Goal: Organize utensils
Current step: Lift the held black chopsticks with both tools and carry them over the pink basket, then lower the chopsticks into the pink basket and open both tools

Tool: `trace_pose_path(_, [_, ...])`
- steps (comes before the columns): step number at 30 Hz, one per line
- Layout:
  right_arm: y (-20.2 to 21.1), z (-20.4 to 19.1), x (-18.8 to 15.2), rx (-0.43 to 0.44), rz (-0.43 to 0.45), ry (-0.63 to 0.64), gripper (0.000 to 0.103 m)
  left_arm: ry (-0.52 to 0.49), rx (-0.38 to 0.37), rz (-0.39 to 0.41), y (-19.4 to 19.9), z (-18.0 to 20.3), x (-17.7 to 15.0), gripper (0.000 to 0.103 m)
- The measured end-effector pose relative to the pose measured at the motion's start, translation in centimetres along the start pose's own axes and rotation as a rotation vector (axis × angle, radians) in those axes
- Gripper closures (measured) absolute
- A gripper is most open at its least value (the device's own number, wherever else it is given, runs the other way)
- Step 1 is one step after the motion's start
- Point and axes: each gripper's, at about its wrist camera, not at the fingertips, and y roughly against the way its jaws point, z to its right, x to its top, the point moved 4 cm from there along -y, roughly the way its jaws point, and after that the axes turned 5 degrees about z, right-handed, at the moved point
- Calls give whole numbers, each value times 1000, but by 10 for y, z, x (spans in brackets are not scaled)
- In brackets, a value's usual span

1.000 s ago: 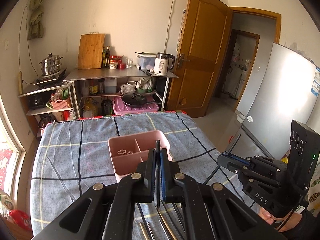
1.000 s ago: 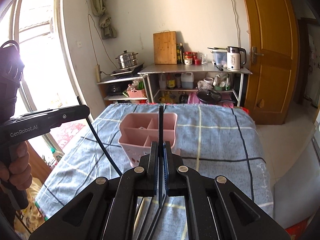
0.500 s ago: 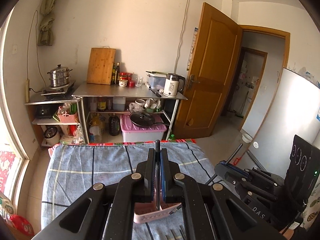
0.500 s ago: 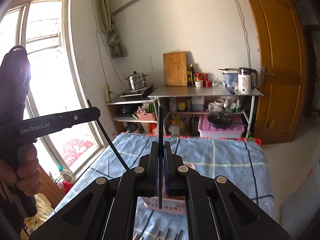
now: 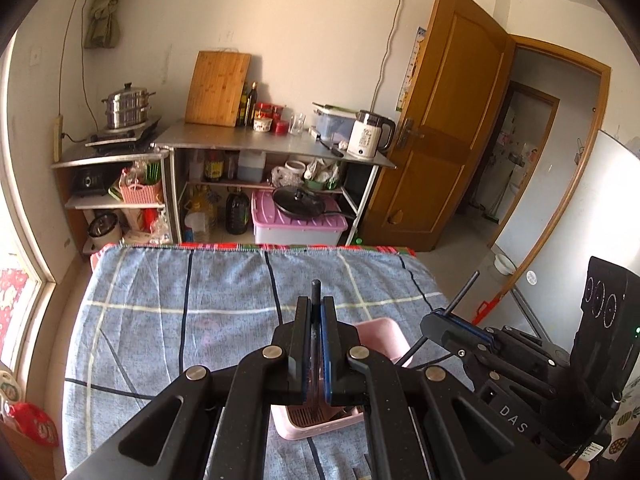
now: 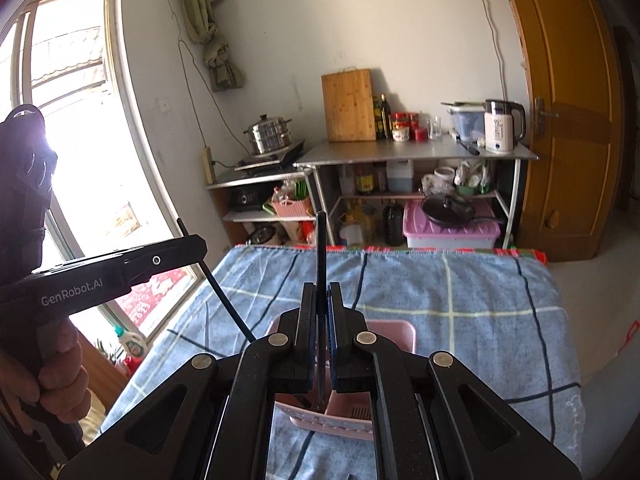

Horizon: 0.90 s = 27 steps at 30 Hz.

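We hold one black chopstick in each gripper. The left gripper [image 5: 316, 344] has its fingers pressed narrow on a stick [image 5: 315, 292] whose top pokes out just above the fingertips; the right gripper [image 6: 321, 340] pinches its own stick [image 6: 321, 248] the same way, with far more length standing above the fingers. Both sticks run lengthwise along the fingers, upper ends pointing away from us and lower ends aimed down into the pink caddy [image 5: 380, 332] on the blue checked cloth [image 5: 180, 300], which sits directly below both grippers.

We judge the sticks light, stiff and smooth, so they could pivot or slide in a pinch. The left grip, near the top end, seems to leave the long part below free to swing; the right grip, lower on the shaft, looks steadier. Whether the tips already touch the caddy floor we cannot tell, as the fingers hide them.
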Motion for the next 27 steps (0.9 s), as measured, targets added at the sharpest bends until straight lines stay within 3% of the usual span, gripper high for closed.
trace_pose_path(13, [-19, 10, -12, 6, -73, -17, 98, 39, 48, -37, -19, -16, -21, 98])
trace_pose_path(17, [-8, 11, -7, 5, -51, -15, 90, 44, 51, -8, -7, -17, -18, 97])
trace_pose_path(23, [16, 11, -5, -3, -18, -6, 89, 38, 60, 51, 23, -15, -18, 95])
trace_pose_path(27, [33, 13, -6, -10, 0, -12, 88, 30, 60, 75, 41, -11, -23, 84])
